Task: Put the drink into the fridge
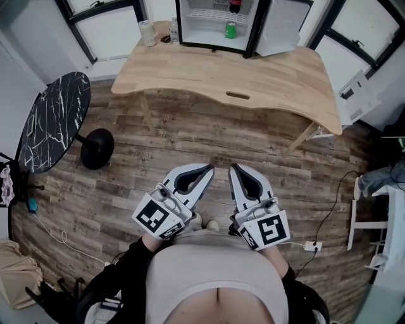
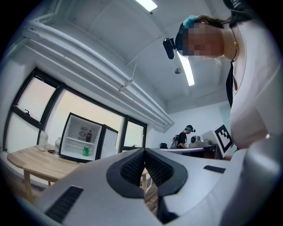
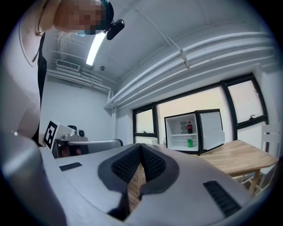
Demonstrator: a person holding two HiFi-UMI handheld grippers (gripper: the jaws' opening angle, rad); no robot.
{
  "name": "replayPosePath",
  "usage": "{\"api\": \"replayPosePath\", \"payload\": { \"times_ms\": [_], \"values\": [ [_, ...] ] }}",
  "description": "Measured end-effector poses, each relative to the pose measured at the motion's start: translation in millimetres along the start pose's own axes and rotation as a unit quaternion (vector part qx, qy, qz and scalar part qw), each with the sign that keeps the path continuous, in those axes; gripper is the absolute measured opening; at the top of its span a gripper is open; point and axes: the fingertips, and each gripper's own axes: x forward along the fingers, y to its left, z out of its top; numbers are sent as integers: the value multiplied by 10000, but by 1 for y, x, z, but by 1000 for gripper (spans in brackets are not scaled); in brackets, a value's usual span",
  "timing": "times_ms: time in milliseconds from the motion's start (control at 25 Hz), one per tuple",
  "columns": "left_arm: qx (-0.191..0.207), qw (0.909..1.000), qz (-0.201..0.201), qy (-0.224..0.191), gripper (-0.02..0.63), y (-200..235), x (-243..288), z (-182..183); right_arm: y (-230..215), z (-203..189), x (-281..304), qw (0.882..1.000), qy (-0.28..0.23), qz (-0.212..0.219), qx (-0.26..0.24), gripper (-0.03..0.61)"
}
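A small black fridge (image 1: 190,25) stands open on the far side of the wooden table (image 1: 266,79). Inside it a green can (image 1: 230,30) sits on the lower level and a dark cola bottle (image 1: 235,6) on the shelf above. Both drinks show again in the gripper views: the can (image 2: 86,151) (image 3: 190,142) and the bottle (image 2: 89,135) (image 3: 190,127). My left gripper (image 1: 207,169) (image 2: 144,150) and right gripper (image 1: 233,168) (image 3: 141,146) are held close to my waist, side by side, well short of the table. Both are shut with nothing between the jaws.
A cup (image 1: 147,33) and a clear bottle (image 1: 174,30) stand on the table left of the fridge. A round black marble table (image 1: 50,120) is at the left, a white chair (image 1: 373,218) and a power strip (image 1: 312,245) at the right. Another person (image 2: 182,139) stands far off.
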Motion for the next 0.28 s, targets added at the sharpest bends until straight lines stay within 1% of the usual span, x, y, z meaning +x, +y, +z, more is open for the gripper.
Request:
{"api": "replayPosePath", "payload": {
  "times_ms": [280],
  "values": [
    [48,10000,4,-33,5,1,-1,0,0,4,0,9998,-167,-30,49,28]
  ]
}}
